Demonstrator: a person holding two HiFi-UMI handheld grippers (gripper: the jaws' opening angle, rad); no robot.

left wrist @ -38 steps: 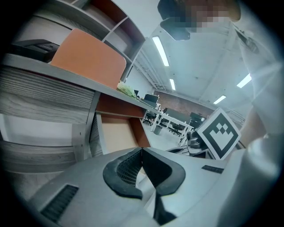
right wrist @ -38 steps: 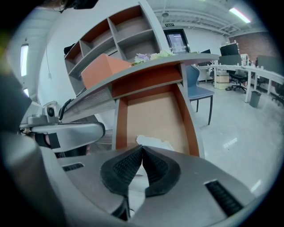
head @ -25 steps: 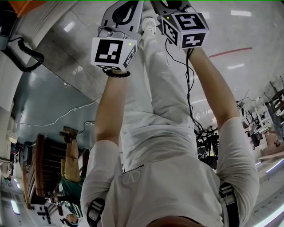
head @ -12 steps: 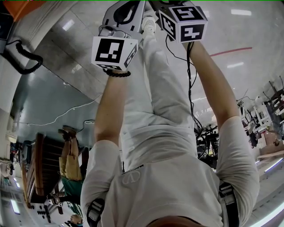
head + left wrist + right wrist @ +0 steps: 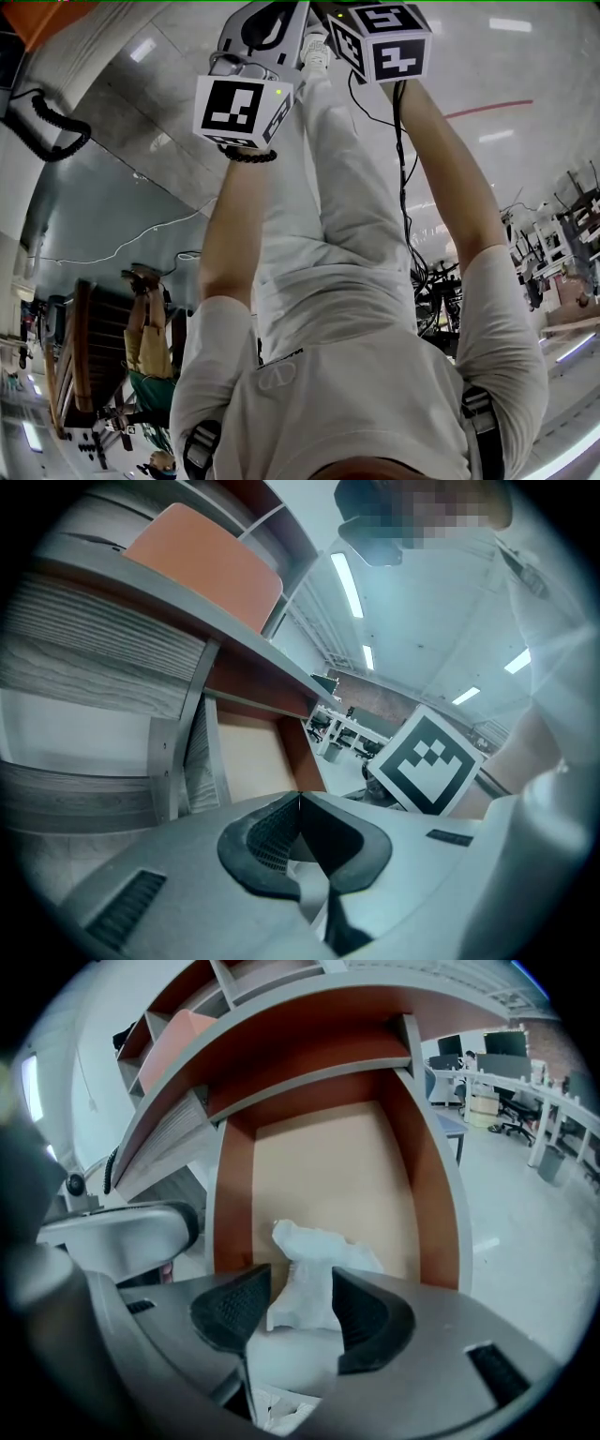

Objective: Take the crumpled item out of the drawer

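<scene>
Your right gripper (image 5: 302, 1277) hangs over the open drawer with reddish-brown walls and a pale tan floor (image 5: 234, 1194). Its jaws are opening, and the crumpled white paper item (image 5: 319, 1241) stands between the two dark ribbed pads (image 5: 230, 1312), not yet pinched. The wad rests on the drawer floor at the near end, roughly midway between the side walls. Its taller part rises into the gap and seems closer to the right-hand pad. The step in hand looks like the grasp itself. To do it well, centre the wad in the gap and go low enough that the pads meet its thick middle, not a loose flap. Then close gently until the paper firms up, since so light a wad probably skids if nudged from one side. Lift it clear of the walls before you draw back, minding the grey desk edge (image 5: 309, 996) at the drawer's far end. Your left gripper (image 5: 300, 799) sits out of the work, jaws clenched tip to tip on nothing; keep it off the right gripper's path. The head view shows neither drawer nor paper, so steer by the right gripper view.
</scene>
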